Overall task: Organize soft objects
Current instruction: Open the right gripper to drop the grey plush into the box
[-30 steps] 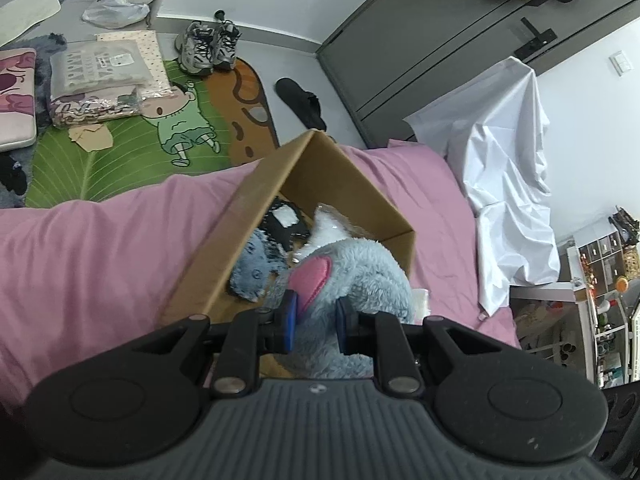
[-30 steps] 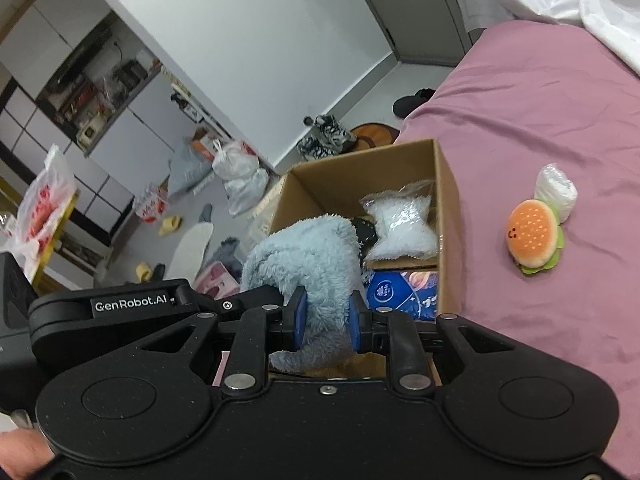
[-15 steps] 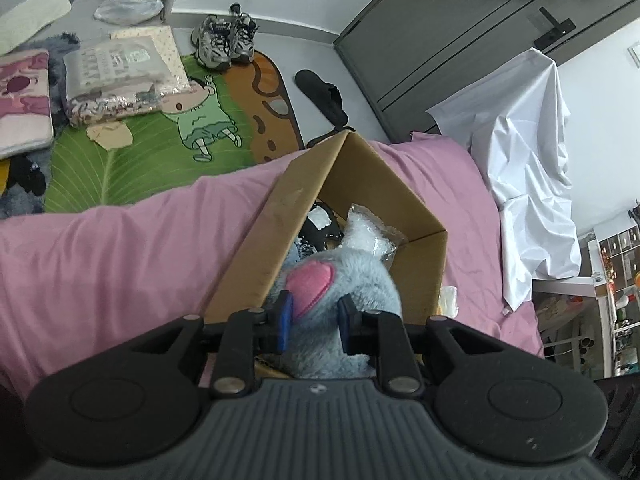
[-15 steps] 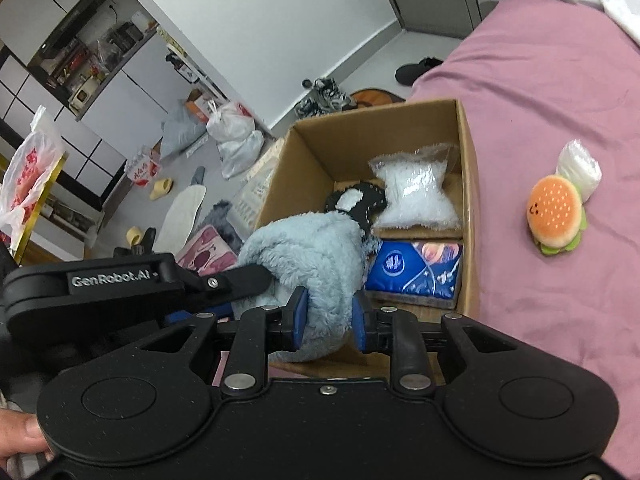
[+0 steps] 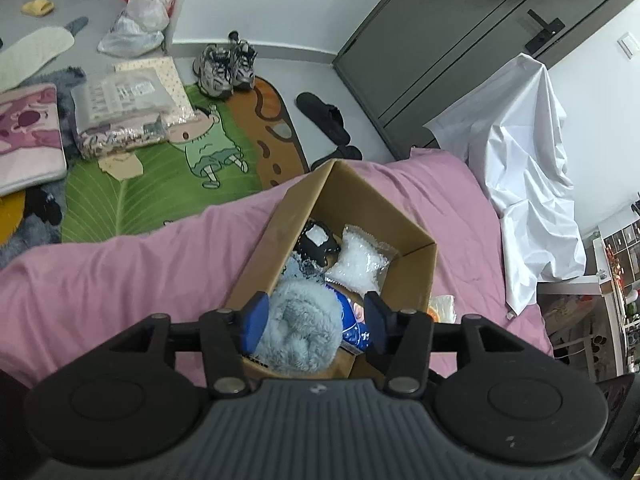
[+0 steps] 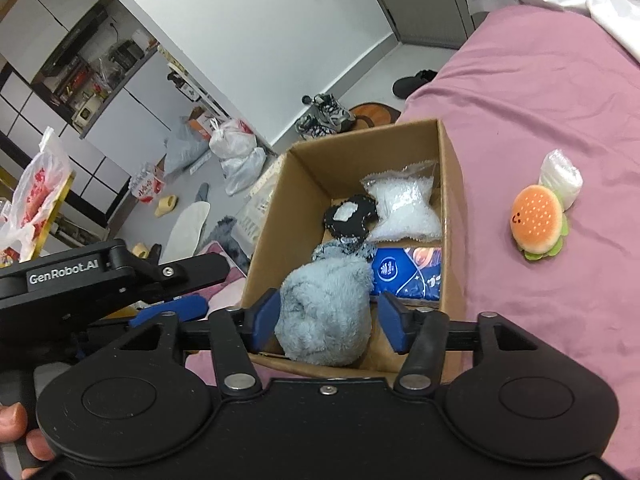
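Observation:
A fluffy blue-grey plush toy point(image 5: 300, 332) lies in the near end of an open cardboard box point(image 5: 268, 248) on the pink bed. It also shows in the right wrist view point(image 6: 324, 312). My left gripper point(image 5: 314, 322) is open, its fingers wide on either side of the plush. My right gripper point(image 6: 326, 326) is open too, its fingers spread beside the plush. The box point(image 6: 452, 208) also holds a clear bag of white filling point(image 6: 400, 208), a black soft item point(image 6: 350, 220) and a blue tissue pack point(image 6: 408, 272). A burger plush point(image 6: 536, 224) lies on the bed right of the box.
A small white roll point(image 6: 560, 176) lies behind the burger plush. The pink bed point(image 5: 120, 280) drops off to a floor with a green mat point(image 5: 160, 184), shoes point(image 5: 224, 68), slippers point(image 5: 324, 116) and bags. A white sheet point(image 5: 520, 168) hangs at the right.
Both grippers have opened and let go of the blue-grey plush, which now rests in the box. Both have pulled back and up a little.

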{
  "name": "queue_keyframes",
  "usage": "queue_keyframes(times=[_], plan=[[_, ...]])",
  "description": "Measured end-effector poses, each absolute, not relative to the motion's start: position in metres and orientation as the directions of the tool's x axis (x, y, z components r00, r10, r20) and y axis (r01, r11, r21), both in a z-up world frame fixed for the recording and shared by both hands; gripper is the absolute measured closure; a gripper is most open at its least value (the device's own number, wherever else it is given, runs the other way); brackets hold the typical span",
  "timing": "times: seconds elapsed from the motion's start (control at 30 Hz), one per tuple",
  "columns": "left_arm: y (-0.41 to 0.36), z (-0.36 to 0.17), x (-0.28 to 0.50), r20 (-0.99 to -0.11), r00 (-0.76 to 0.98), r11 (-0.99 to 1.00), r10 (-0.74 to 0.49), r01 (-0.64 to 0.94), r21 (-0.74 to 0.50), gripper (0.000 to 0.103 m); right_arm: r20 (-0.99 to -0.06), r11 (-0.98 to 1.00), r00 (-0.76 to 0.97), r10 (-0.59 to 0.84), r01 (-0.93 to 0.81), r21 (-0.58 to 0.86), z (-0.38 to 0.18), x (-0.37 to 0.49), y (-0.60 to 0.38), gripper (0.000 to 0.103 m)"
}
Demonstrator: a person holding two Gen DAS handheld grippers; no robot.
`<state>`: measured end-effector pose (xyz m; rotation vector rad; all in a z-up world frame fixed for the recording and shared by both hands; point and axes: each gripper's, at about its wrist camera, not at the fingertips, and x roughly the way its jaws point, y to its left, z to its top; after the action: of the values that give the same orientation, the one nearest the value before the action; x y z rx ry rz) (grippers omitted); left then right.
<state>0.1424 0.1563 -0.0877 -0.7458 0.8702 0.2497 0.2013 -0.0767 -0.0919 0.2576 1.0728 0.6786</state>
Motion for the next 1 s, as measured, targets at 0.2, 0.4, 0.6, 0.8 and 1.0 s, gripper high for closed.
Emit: queue_keyframes(times=[0.2, 0.4, 0.6, 0.8, 1.0], plan=[[0.151, -0.071, 0.133, -0.757, 0.652, 0.744, -0.034, -0.49, -0.455, 0.031, -0.691, 0.759, 0.328, 0.644, -0.386, 0.525, -0.084, 0.201, -0.086, 0.028], [0.142, -0.06, 0.126, -0.753, 0.658, 0.768, 0.01, -0.488, -0.416, 0.021, -0.681, 0.755, 0.338, 0.65, -0.39, 0.527, -0.081, 0.199, -0.097, 0.016], [0.128, -0.045, 0.121, -0.739, 0.674, 0.819, 0.02, -0.435, -0.375, 0.017, -0.656, 0.751, 0.371, 0.657, -0.389, 0.533, -0.073, 0.198, -0.111, 0.006], [0.114, -0.034, 0.119, -0.736, 0.675, 0.847, 0.049, -0.418, -0.328, 0.014, -0.634, 0.75, 0.4, 0.661, -0.379, 0.543, -0.068, 0.198, -0.127, 0.001], [0.103, -0.027, 0.117, -0.73, 0.681, 0.855, 0.05, -0.407, -0.321, 0.014, -0.607, 0.744, 0.431, 0.668, -0.37, 0.557, -0.064, 0.2, -0.144, 0.001]])
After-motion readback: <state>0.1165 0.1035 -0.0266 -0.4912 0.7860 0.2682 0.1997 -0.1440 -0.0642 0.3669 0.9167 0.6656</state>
